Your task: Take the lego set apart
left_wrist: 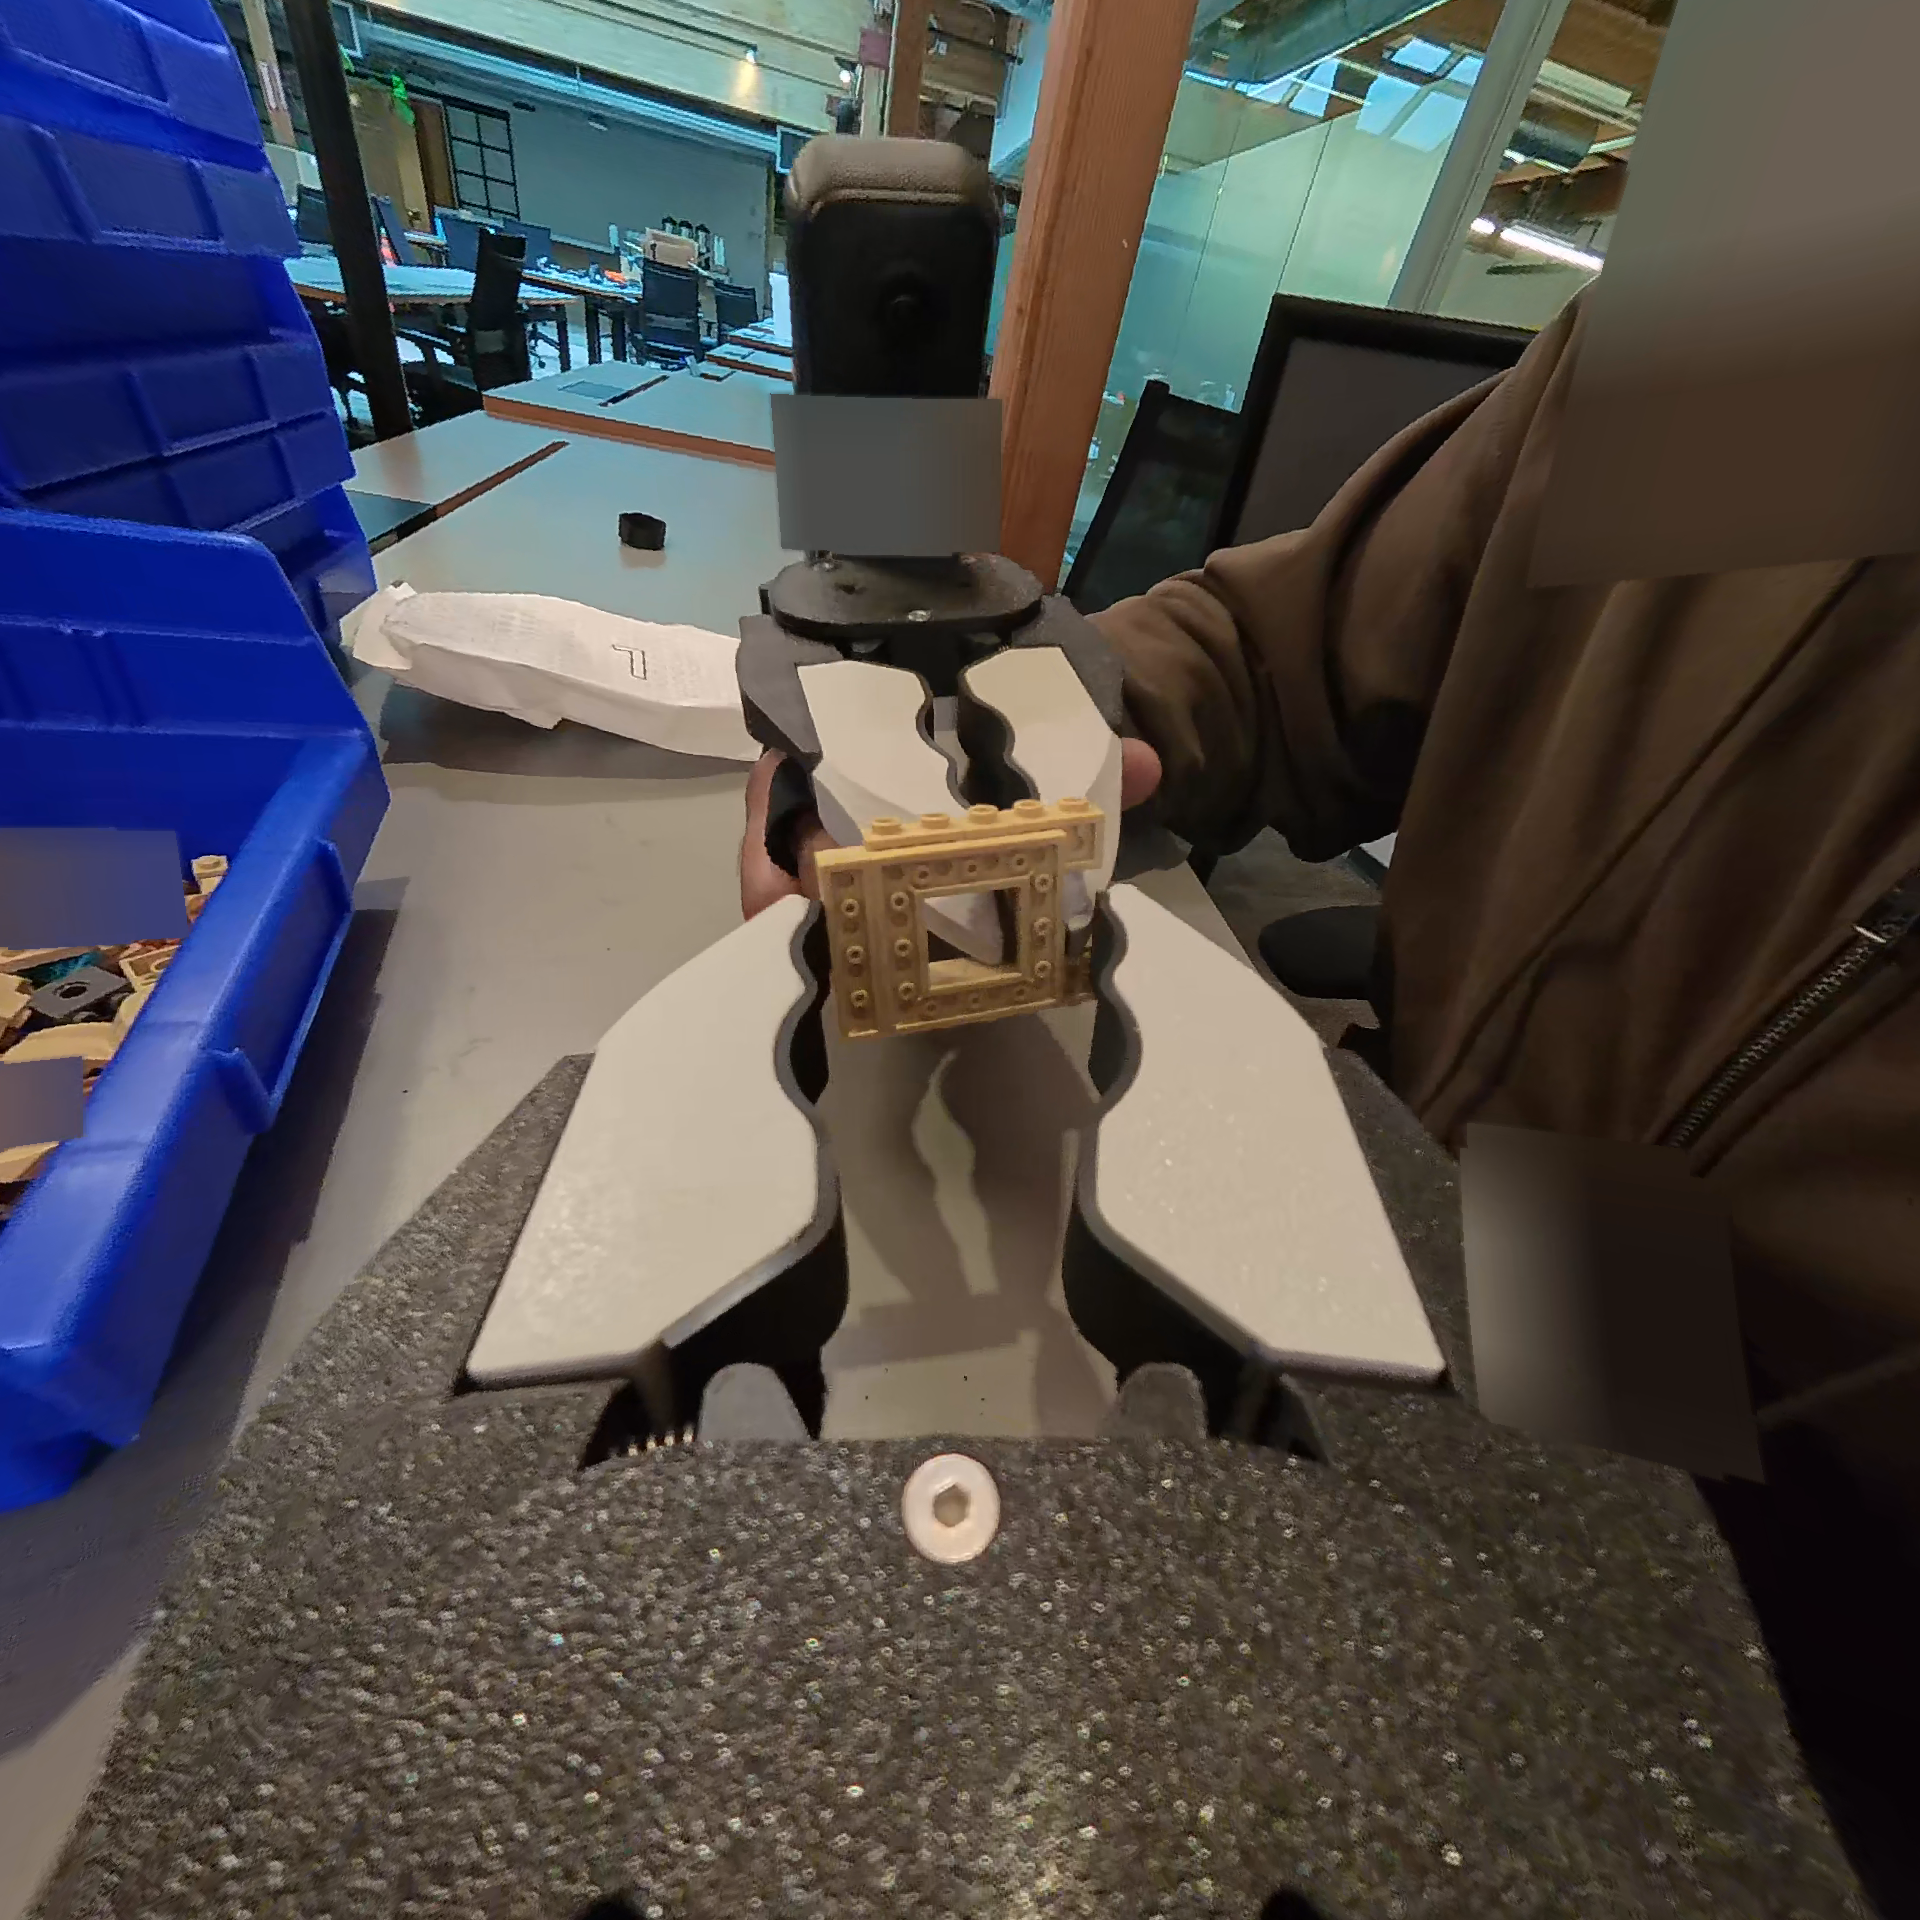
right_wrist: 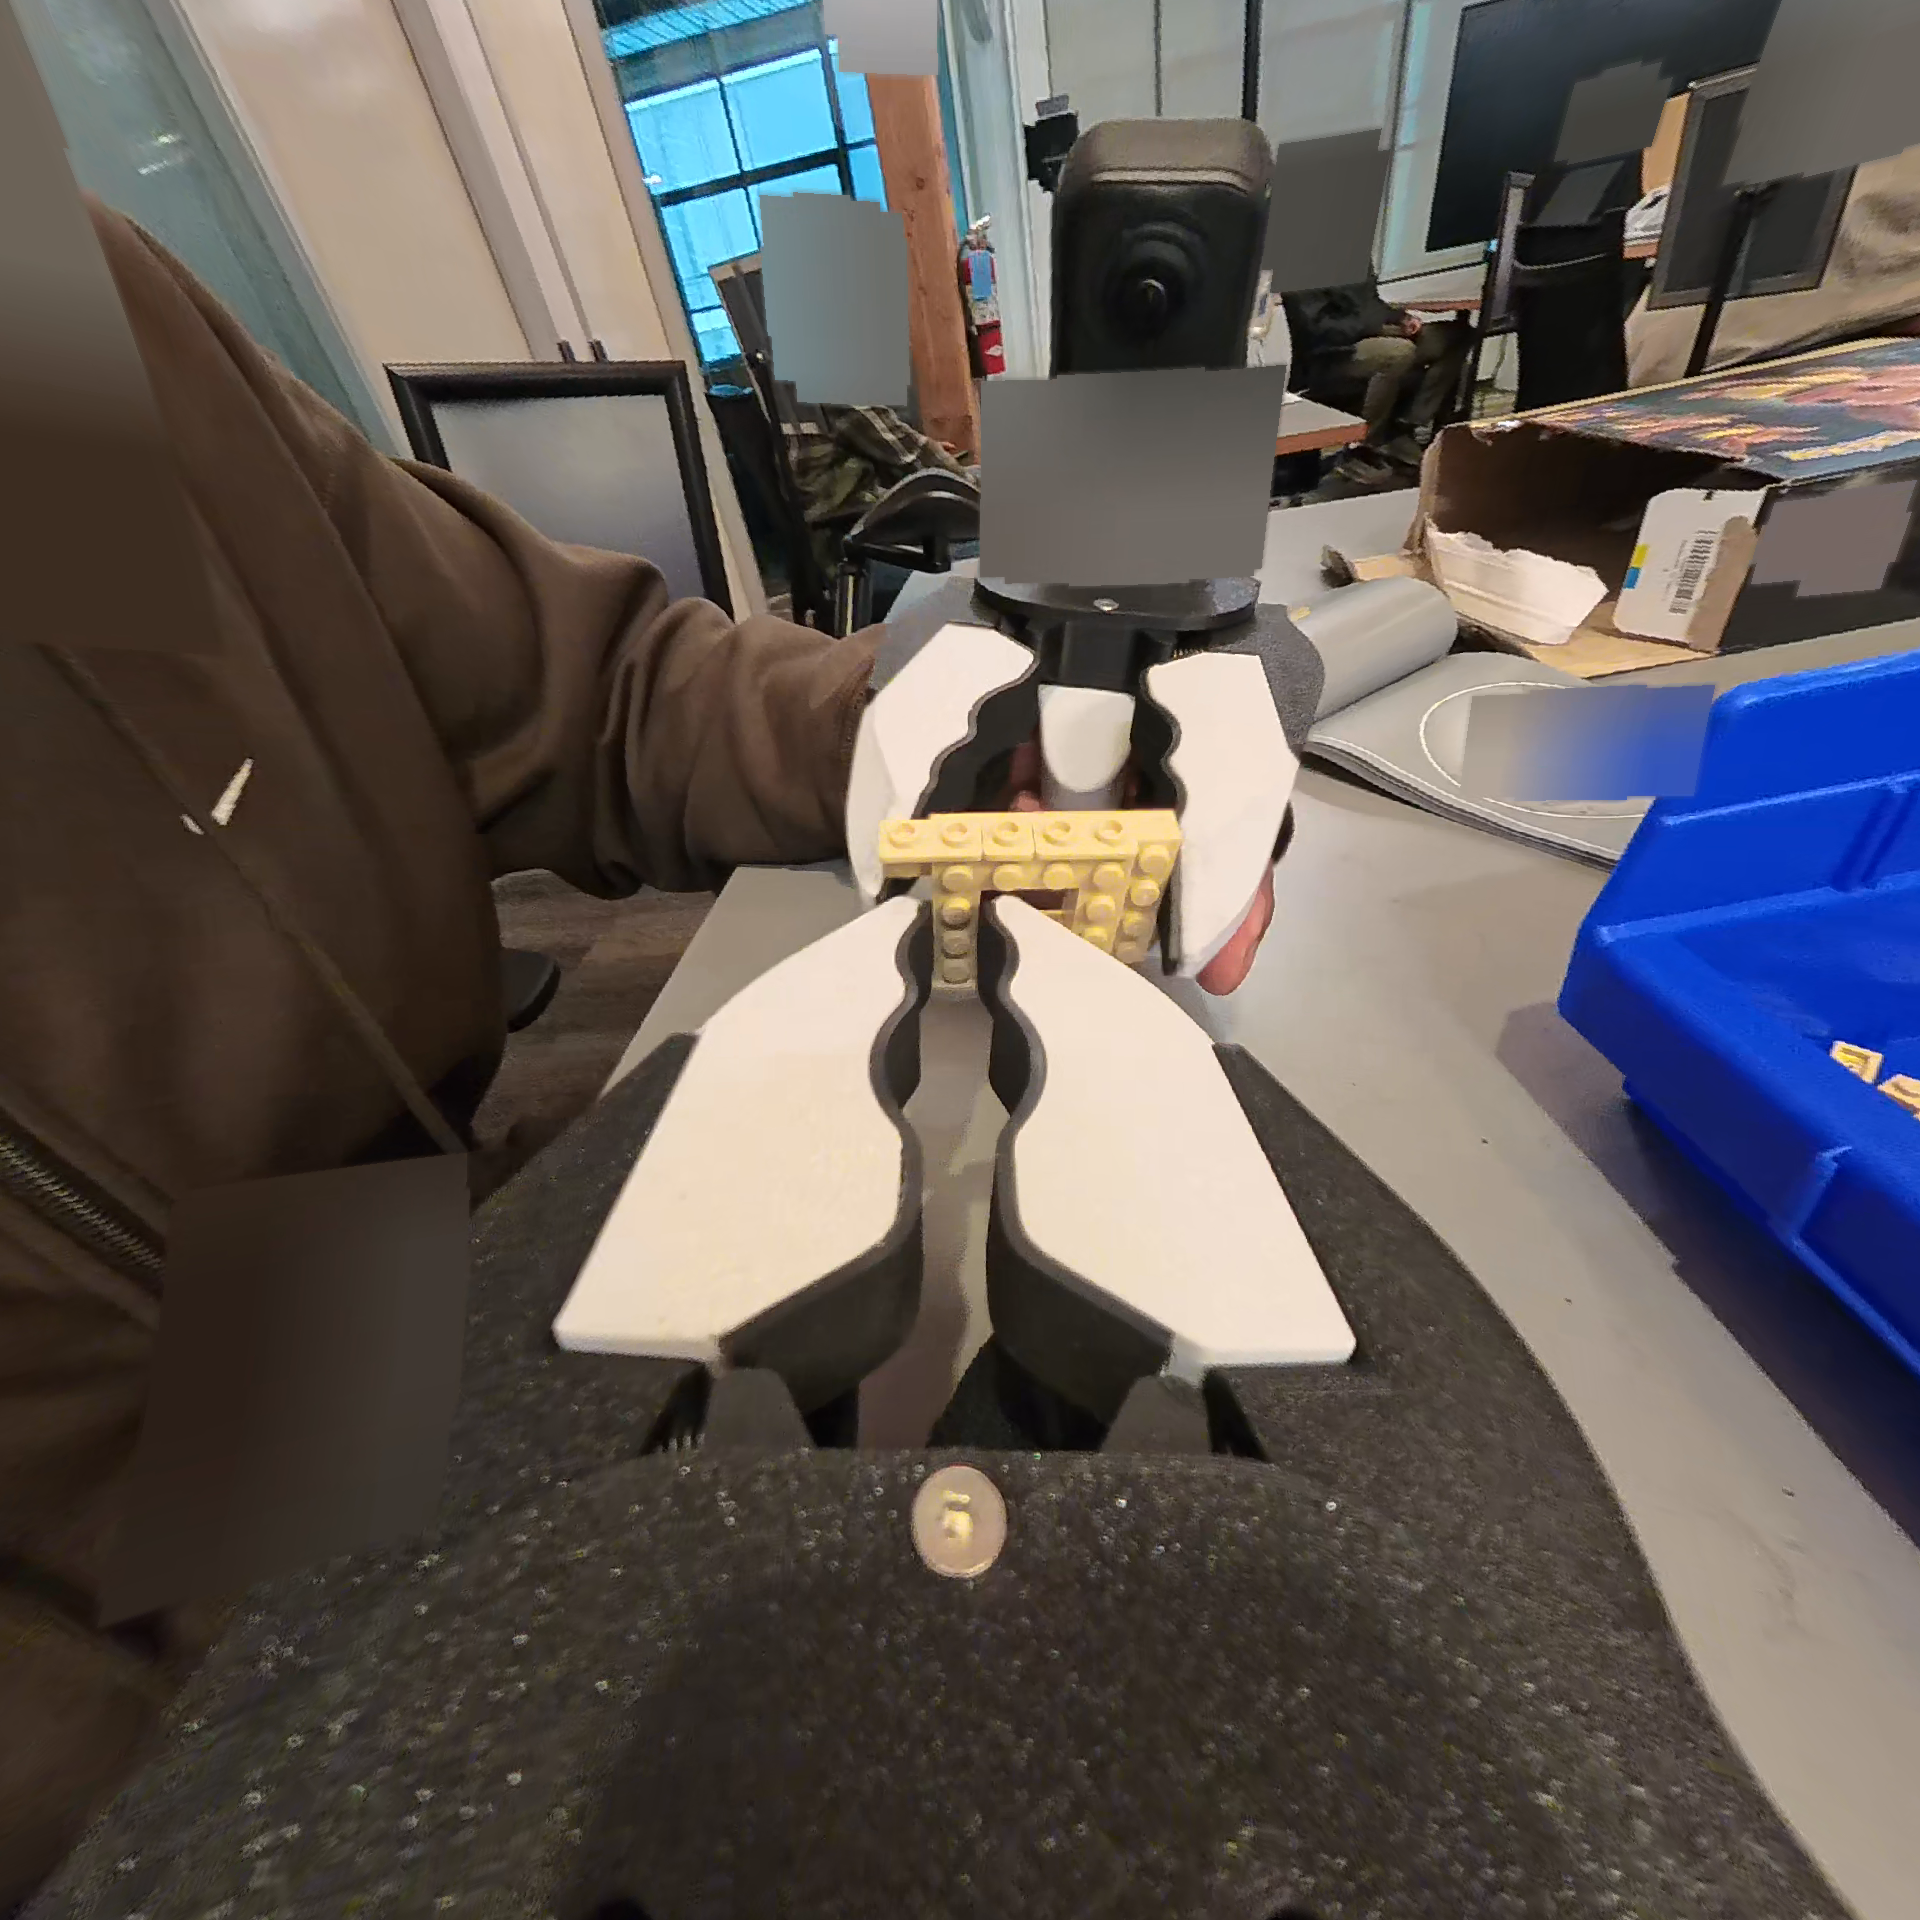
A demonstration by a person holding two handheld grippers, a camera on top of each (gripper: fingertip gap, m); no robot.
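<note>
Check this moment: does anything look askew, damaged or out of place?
One oddity: the tan brick frame, held in the air between both grippers, has a top strip that is offset, overhanging one corner. On the table, a torn cardboard box lies open. Nothing has spilled.

The brick frame (left_wrist: pixel 956 925) is tan all over with little round bumps. Beside it, the bin (left_wrist: pixel 197 935) is bright blue. The sleeve (left_wrist: pixel 1403 675) behind it is brown. The fingers (left_wrist: pixel 686 1164) are pale grey.
</note>
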